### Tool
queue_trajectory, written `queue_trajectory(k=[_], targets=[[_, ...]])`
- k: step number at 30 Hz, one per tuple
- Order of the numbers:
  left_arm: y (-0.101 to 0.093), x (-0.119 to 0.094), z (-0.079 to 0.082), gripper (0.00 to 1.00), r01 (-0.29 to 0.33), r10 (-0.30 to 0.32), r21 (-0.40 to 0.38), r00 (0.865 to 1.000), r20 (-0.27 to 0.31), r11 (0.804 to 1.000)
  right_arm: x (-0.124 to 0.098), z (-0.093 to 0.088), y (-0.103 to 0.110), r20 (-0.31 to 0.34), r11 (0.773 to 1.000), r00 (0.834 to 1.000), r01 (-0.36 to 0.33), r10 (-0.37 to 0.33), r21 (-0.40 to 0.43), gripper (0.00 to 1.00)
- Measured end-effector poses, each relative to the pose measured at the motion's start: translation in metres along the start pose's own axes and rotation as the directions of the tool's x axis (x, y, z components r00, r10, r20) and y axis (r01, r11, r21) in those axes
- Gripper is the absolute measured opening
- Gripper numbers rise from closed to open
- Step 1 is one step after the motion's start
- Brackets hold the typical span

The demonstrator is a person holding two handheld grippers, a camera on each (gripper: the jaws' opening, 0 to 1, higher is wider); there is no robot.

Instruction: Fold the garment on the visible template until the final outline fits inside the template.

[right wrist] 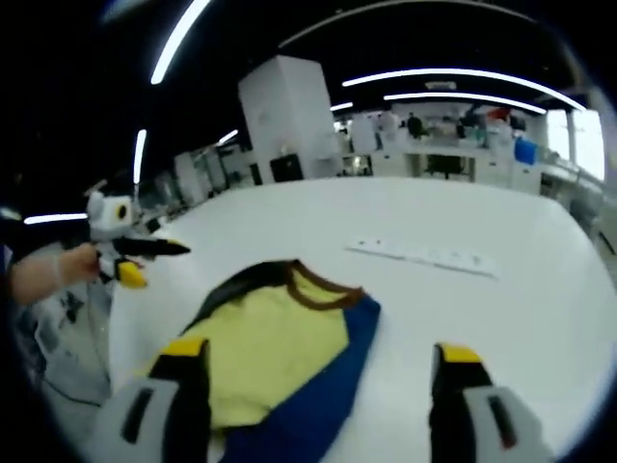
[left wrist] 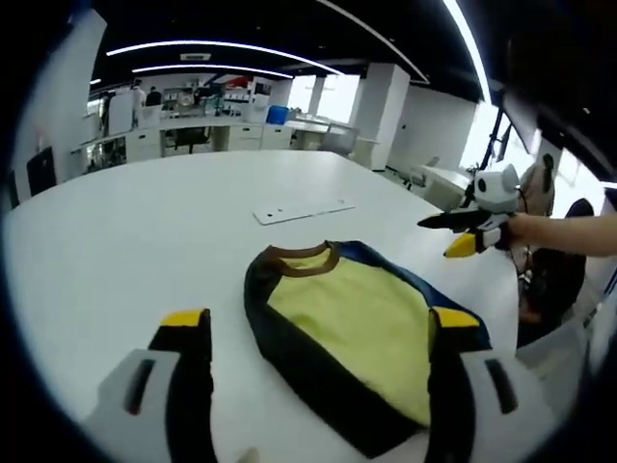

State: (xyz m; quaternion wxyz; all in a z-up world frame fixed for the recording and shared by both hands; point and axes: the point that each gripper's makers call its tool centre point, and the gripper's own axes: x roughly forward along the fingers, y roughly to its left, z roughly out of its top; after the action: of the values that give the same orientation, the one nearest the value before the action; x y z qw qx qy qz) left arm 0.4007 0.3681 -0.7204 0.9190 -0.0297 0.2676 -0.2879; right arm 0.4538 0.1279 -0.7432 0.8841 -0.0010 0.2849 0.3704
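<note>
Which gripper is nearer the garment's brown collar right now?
Hard to call; both are open and lifted off the garment. Left gripper straddles its black-edged side; right gripper straddles its blue side. The collar lies beyond both.

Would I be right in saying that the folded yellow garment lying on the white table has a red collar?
Not quite: the collar is brown, as the left gripper view shows. The rest holds: the yellow garment lies folded on the white table.

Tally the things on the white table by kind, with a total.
Garments: 1, the yellow shirt with black and blue sides, partly folded.
Flat white strips: 1, the white strip lying beyond the collar.
Total: 2 on the table.
</note>
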Motion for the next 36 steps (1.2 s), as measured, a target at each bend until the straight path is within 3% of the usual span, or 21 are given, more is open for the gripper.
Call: queue_trajectory(k=[6,13,17,29,36], targets=[[-0.011,-0.014,-0.005,0.86,-0.006,0.006,0.004,1.000,0.018,1.000,-0.033,-0.019,0.014,-0.022,1.000,1.000,-0.007,0.006,-0.020,0.92],[-0.027,-0.031,-0.015,0.82,-0.008,0.008,-0.008,0.999,0.041,1.000,-0.067,-0.036,0.034,0.009,0.999,1.000,0.000,0.001,-0.045,0.92],[-0.037,-0.039,-0.022,0.82,-0.006,0.007,-0.013,0.999,0.041,1.000,-0.075,-0.046,0.040,0.021,1.000,1.000,0.003,-0.003,-0.027,0.91],[-0.036,-0.063,-0.043,0.81,-0.043,0.044,-0.025,0.999,0.028,0.999,-0.090,-0.082,0.058,-0.010,1.000,1.000,0.003,-0.003,-0.015,0.87],[-0.037,-0.065,-0.049,0.80,-0.049,0.050,-0.042,0.998,0.026,0.998,-0.094,-0.122,0.072,-0.074,0.999,0.997,-0.026,0.027,0.020,0.77]])
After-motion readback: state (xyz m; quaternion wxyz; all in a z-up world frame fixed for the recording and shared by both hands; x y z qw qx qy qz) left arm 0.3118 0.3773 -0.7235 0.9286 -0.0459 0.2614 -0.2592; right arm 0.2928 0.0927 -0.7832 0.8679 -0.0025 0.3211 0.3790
